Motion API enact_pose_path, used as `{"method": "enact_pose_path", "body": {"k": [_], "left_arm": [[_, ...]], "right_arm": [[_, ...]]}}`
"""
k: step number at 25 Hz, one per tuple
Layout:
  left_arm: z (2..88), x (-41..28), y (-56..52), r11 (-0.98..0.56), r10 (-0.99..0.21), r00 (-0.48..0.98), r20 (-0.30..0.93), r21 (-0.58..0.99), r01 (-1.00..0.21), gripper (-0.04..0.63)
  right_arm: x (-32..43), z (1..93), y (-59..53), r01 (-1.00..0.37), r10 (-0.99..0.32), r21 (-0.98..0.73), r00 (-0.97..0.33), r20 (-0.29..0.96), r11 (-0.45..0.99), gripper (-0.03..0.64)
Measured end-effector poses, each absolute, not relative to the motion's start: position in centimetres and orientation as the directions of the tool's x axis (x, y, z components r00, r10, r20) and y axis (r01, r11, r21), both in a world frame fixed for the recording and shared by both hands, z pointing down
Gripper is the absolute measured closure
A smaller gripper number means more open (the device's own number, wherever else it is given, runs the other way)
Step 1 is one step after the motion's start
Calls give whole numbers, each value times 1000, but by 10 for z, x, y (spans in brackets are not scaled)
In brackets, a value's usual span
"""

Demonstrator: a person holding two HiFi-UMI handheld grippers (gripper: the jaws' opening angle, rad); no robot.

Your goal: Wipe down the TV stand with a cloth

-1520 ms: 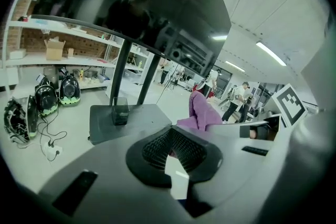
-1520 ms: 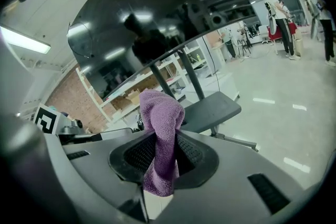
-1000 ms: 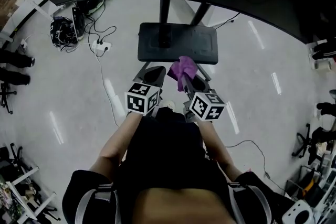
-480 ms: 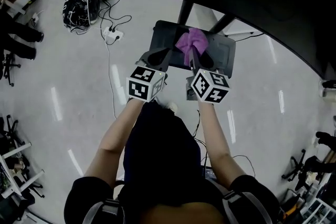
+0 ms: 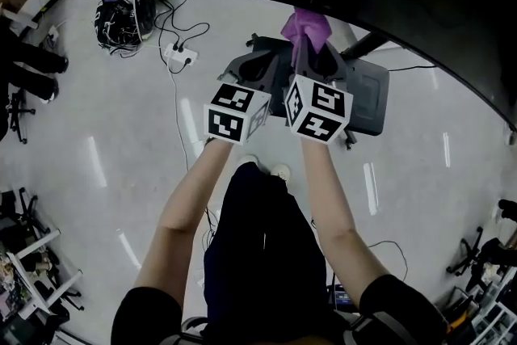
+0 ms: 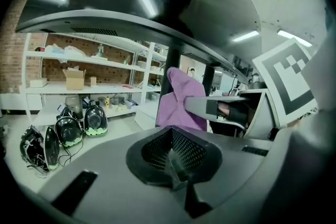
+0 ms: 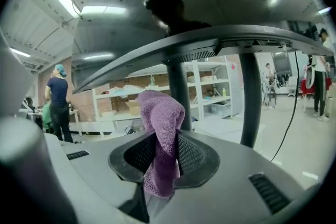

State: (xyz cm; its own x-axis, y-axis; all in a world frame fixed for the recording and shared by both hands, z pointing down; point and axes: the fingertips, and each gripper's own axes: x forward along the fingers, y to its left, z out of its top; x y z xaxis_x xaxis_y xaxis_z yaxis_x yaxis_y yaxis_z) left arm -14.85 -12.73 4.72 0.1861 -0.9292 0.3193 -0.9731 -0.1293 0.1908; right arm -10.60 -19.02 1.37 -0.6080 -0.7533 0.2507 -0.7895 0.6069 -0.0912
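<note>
Cloth (image 7: 160, 113) pinched in right claw (image 7: 161, 157), left claw (image 6: 172, 157) clenched empty, TV stand (image 5: 367, 97) ahead, power strip (image 5: 179, 55) left.

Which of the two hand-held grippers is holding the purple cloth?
The right hand-held gripper: its jaws pinch the fuzzy purple cloth. The left hand-held gripper is shut with nothing between its jaws.

Grippers, two: left gripper (image 5: 260, 65), right gripper (image 5: 309, 59). Marker cubes, two, one on each: left cube (image 5: 236, 112), right cube (image 5: 318, 107). Purple cloth (image 5: 305, 27), one. TV stand (image 5: 367, 93), one, with two uprights: thicker post (image 7: 178, 93), thinner post (image 7: 251, 99). Power strip (image 5: 179, 55), one. Cardboard box (image 6: 73, 80), one. Rounded black shells (image 6: 68, 131), at least three. Bystanders, two: one at left (image 7: 56, 94), another far right (image 7: 319, 84).
</note>
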Motion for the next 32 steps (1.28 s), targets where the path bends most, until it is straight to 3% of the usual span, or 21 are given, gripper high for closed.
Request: {"method": "enact_pose_path", "body": {"k": [14,23,32], "left_arm": [[42,-203,-185,-187,-950,233,207,221,-957,589],[81,-206,-190,-183,-946,237,222,239,-954,589],[118,-214,-170,-169,-930,245,274,273,-947,589]], "right_arm": [[-141,-7,-239,-871,-867,32,-485,118,491,515],[-145,29,-258,-881,-870,21,-464,164,473,515],[-160,87,-274,-899,-835,-97,-434,339,428,515]]}}
